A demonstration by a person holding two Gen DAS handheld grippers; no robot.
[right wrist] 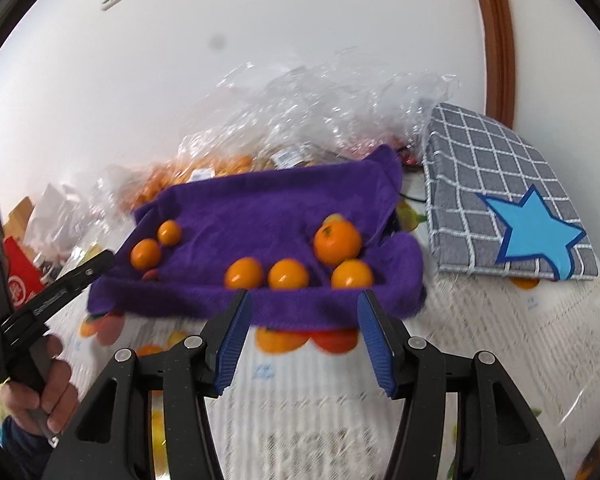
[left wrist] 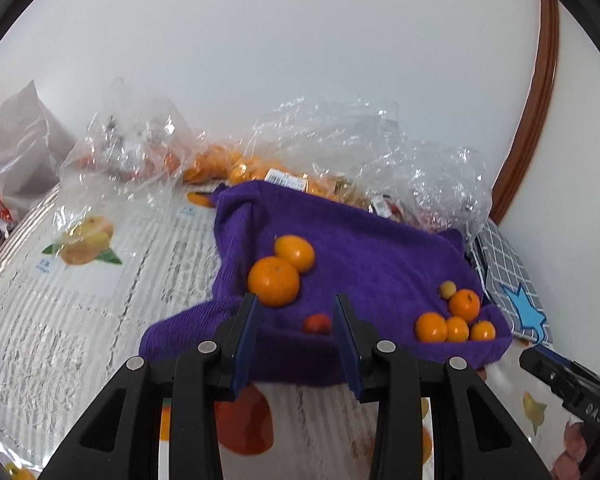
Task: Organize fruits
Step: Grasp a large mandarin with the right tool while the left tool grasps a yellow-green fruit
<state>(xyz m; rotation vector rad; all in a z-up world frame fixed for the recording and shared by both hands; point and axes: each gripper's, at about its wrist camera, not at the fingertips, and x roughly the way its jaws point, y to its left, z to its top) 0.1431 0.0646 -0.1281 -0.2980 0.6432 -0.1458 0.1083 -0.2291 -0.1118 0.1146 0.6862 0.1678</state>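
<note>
A purple towel (left wrist: pixel 360 248) lies on the table with fruit on it. Two big oranges (left wrist: pixel 274 280) sit at its left, a cluster of small oranges (left wrist: pixel 454 320) and a pale small fruit (left wrist: pixel 447 290) at its right, and a small red fruit (left wrist: pixel 317 324) near its front edge. My left gripper (left wrist: pixel 296 304) is open and empty, just in front of the red fruit. In the right wrist view the towel (right wrist: pixel 260 208) holds several oranges (right wrist: pixel 288 274). My right gripper (right wrist: pixel 304 300) is open and empty at the towel's front edge.
Clear plastic bags (left wrist: pixel 360 148) with more oranges lie behind the towel against the white wall. A grey checked cloth with a blue star (right wrist: pixel 508 200) lies to the right. A fruit-printed table cover (left wrist: pixel 80 280) lies underneath. White bags (left wrist: pixel 16 148) stand at the far left.
</note>
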